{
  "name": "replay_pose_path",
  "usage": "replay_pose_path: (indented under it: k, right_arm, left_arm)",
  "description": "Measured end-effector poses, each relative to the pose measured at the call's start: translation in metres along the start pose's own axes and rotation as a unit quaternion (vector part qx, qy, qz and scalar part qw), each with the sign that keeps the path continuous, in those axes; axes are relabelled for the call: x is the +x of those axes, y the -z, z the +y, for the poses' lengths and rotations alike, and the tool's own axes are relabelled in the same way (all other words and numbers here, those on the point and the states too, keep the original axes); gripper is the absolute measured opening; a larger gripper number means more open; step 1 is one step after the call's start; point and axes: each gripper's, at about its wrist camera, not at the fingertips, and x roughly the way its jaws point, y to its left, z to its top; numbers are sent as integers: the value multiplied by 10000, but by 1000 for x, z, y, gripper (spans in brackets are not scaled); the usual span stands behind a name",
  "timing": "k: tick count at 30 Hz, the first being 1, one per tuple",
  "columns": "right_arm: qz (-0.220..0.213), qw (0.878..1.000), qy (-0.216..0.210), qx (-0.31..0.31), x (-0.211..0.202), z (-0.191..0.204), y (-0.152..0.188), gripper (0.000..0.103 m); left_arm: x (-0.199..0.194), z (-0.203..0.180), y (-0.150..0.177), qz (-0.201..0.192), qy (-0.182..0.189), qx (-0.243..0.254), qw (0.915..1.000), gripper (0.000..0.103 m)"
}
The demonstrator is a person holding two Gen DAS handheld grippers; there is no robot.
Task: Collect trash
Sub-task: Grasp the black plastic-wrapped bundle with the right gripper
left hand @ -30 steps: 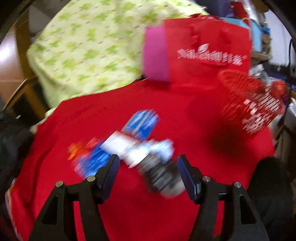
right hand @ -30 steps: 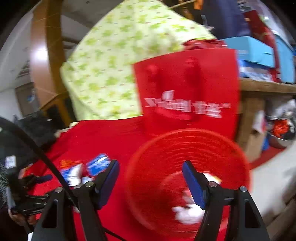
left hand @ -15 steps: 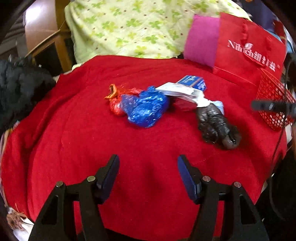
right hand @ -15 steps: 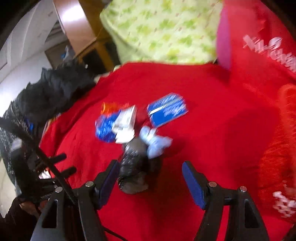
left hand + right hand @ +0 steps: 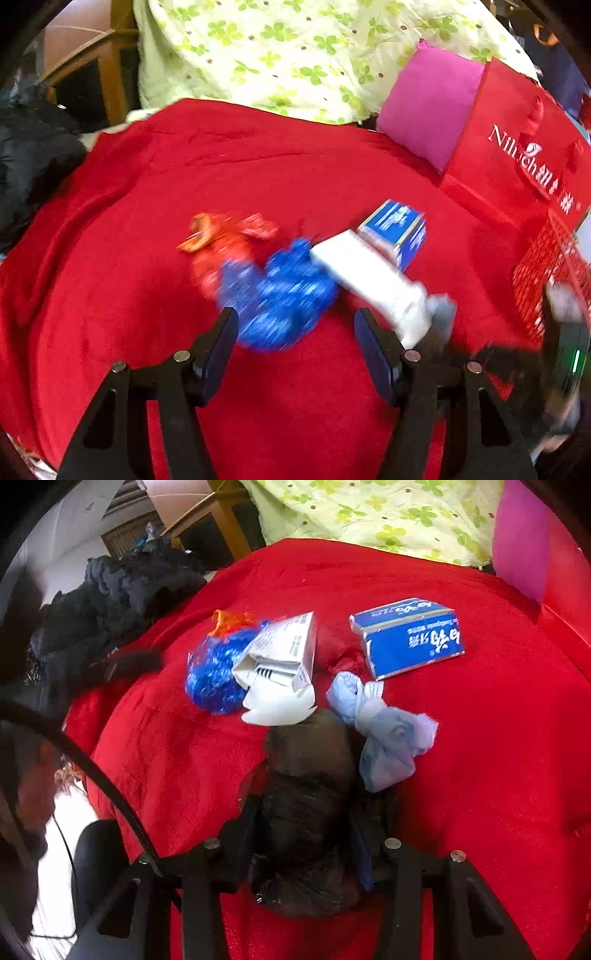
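Observation:
Trash lies in a heap on a red blanket [image 5: 129, 280]: a crumpled blue foil wrapper [image 5: 280, 295] [image 5: 214, 675], a red and orange wrapper [image 5: 221, 240], a torn white carton [image 5: 284, 653], a blue box [image 5: 410, 638], a pale blue crumpled bag [image 5: 384, 731] and a black plastic bag [image 5: 306, 760]. My right gripper [image 5: 303, 808] is closing, with the black bag between its jaws and the pads pressing into it. My left gripper [image 5: 294, 317] hangs open just in front of the blue wrapper and holds nothing.
A red mesh basket [image 5: 546, 280] stands at the blanket's right edge, below a red tote bag [image 5: 517, 162] and a pink cushion [image 5: 428, 107]. A green flowered quilt [image 5: 295, 48] lies behind. Dark clothes [image 5: 110, 602] are piled at the left.
My right gripper swung from over the basket down to the heap and closed around the black bag. My left gripper moved in toward the blue wrapper.

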Motion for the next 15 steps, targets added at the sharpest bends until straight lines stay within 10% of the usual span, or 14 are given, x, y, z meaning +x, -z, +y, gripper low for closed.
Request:
replay_pose_path:
  k: [5,10,15]
  right_arm:
    - [-157,9993,124,-320,-9,4,10,45]
    - [-172,9985,158,-495,-9,9,20,45]
    - [-233,9982,192,-513,-18,1,26,45]
  left_arm:
    - [31,-27,-35,428,256,-342,9982,66]
    - [77,-56,-42,1253,-377,-301,9909,66]
    - [78,-72,-34,1213,-477,-175,9913,51]
